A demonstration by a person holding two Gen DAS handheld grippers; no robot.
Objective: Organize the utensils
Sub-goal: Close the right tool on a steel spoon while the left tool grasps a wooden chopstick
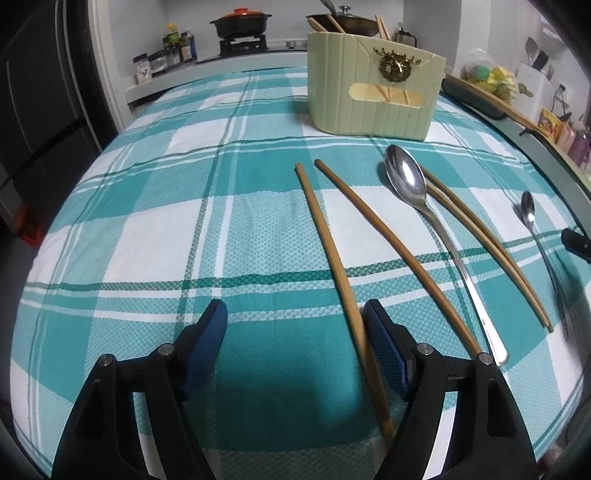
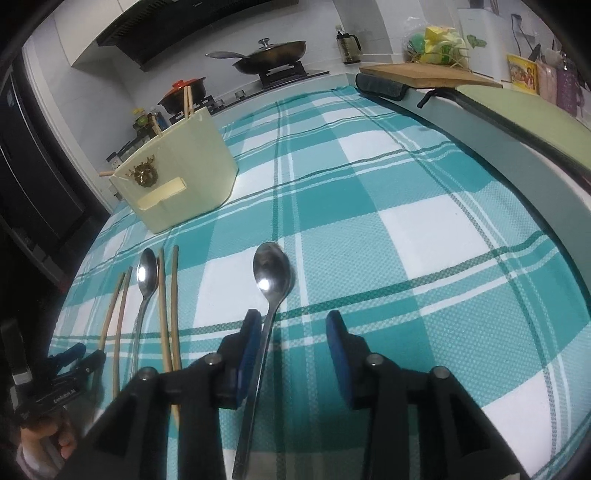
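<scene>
On the teal checked cloth (image 1: pixel 147 236) lie wooden chopsticks and two steel spoons. My left gripper (image 1: pixel 295 314) is open. One chopstick (image 1: pixel 325 251) lies between its jaws against the right pad (image 1: pixel 380 339), and a second chopstick (image 1: pixel 391 251) runs outside it. Further right are a large spoon (image 1: pixel 404 177), a chopstick pair (image 1: pixel 491 251) and a small spoon (image 1: pixel 528 210). My right gripper (image 2: pixel 293 321) is open over that spoon (image 2: pixel 271 269), whose handle runs along the left pad (image 2: pixel 247 347). The cream utensil holder (image 1: pixel 373 96) stands behind with chopsticks in it.
A wooden cutting board (image 2: pixel 432 75) and a dark pouch (image 2: pixel 382 86) sit at the table's far right edge. Behind are a stove with a wok (image 2: pixel 273 55), a red-lidded pot (image 1: pixel 242 22) and bottles (image 1: pixel 177 48). A hand (image 2: pixel 55 446) holds the left gripper.
</scene>
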